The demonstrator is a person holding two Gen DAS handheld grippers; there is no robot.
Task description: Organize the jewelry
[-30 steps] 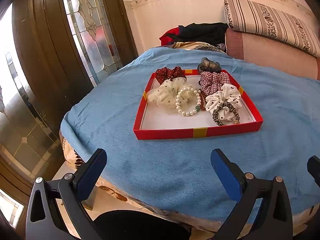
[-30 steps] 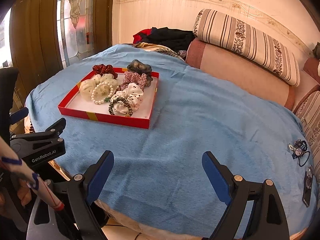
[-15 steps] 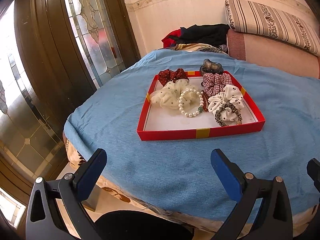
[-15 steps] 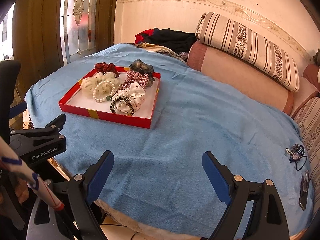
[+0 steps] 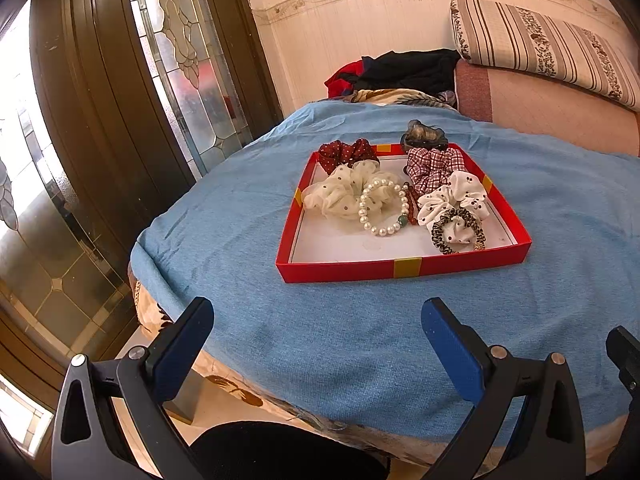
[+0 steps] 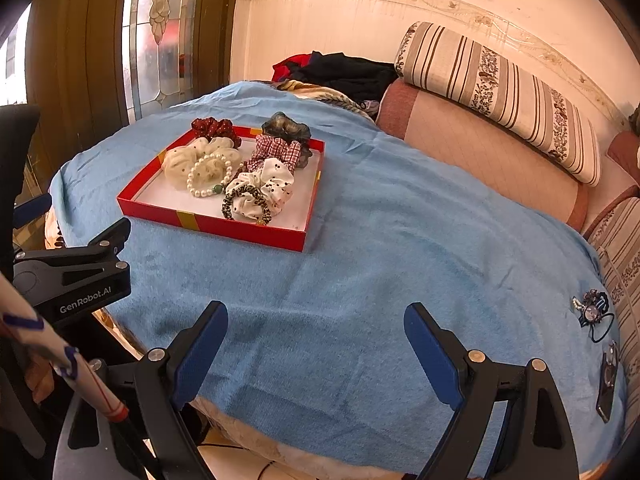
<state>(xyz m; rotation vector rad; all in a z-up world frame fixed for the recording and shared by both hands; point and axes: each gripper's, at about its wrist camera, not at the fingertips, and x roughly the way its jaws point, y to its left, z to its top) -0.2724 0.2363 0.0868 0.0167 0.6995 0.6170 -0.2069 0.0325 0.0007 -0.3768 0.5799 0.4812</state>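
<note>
A red tray sits on the blue cloth. In it lie several scrunchies, a pearl bracelet and a leopard-print hair tie. A jewelled hair tie and a dark clip lie on the cloth at the far right. My left gripper is open and empty, near the cloth's front edge, short of the tray. My right gripper is open and empty over the cloth's front edge; the left gripper also shows there.
A striped bolster and pink cushion lie behind the cloth. Dark clothes are piled at the back. A glass-panelled door stands on the left. The cloth's edge drops off in front of both grippers.
Both grippers have drawn back slightly, so the tray sits a little farther and higher in both views. Both stay open and empty.
</note>
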